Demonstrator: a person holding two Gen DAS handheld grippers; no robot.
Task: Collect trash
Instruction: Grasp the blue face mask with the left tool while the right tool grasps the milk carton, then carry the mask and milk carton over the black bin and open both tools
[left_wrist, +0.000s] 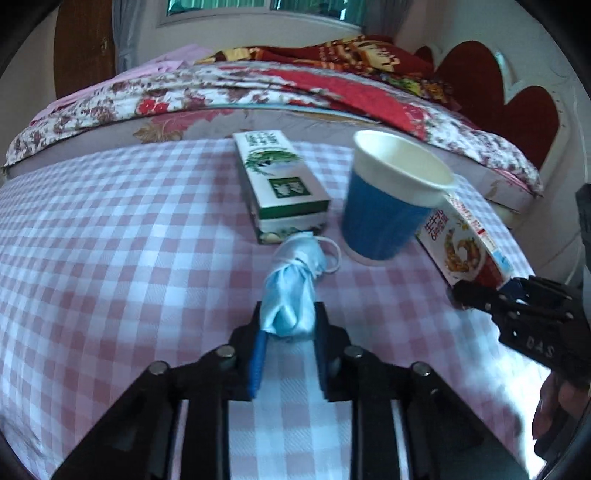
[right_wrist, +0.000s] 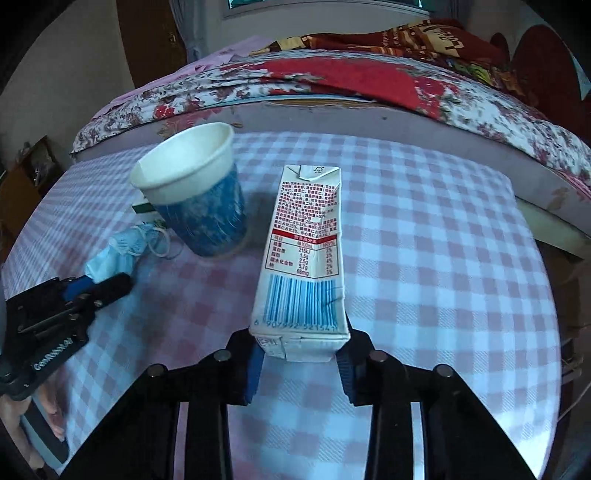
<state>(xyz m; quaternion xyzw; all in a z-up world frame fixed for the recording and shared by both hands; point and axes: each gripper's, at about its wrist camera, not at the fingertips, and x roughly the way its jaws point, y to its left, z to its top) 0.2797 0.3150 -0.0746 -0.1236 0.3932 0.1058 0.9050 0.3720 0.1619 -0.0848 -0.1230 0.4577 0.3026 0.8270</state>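
Left wrist view: the left gripper (left_wrist: 287, 317) is angled down toward the checked tablecloth (left_wrist: 110, 258), its jaws narrowed onto the near end of a crumpled blue face mask (left_wrist: 291, 288), which is pinched between the pads. Just beyond the mask a green carton (left_wrist: 280, 184) lies flat, with a blue paper cup (left_wrist: 388, 206) standing upright beside it to the right. In the right wrist view, the right gripper (right_wrist: 301, 354) is likewise tilted downward, its jaws closed against the sides of a red-and-white carton (right_wrist: 303, 258) lying lengthwise ahead of it. Counted: one mask, one cup, two cartons. A bed (right_wrist: 369, 85) lies beyond the table.
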